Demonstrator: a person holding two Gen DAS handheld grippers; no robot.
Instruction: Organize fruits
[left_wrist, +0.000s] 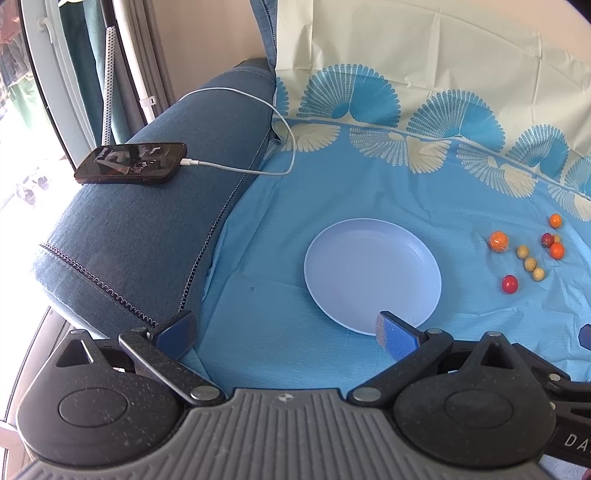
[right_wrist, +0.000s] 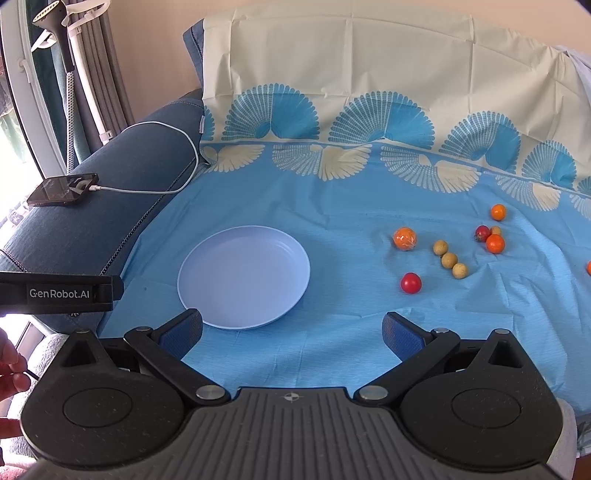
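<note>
Right gripper (right_wrist: 291, 332): jaws spread wide, nothing between them, hovering over the near edge of the blue cloth (right_wrist: 332, 350). Left gripper (left_wrist: 286, 334): likewise spread and empty, its right finger over the near rim of the plate (left_wrist: 373, 273). Plate: pale, bare, centre-left on the cloth. Fruits, all well right of the plate: one red tomato (right_wrist: 410, 283) nearest; three tan longans (right_wrist: 450, 259) in a touching row; a wrapped orange (right_wrist: 405, 239); further small oranges and a dark red fruit beyond. Judged light, round, apt to roll, soft-skinned; best pinched across the middle, gently. Phone (right_wrist: 63, 190) on cable, far left on the sofa arm.
</note>
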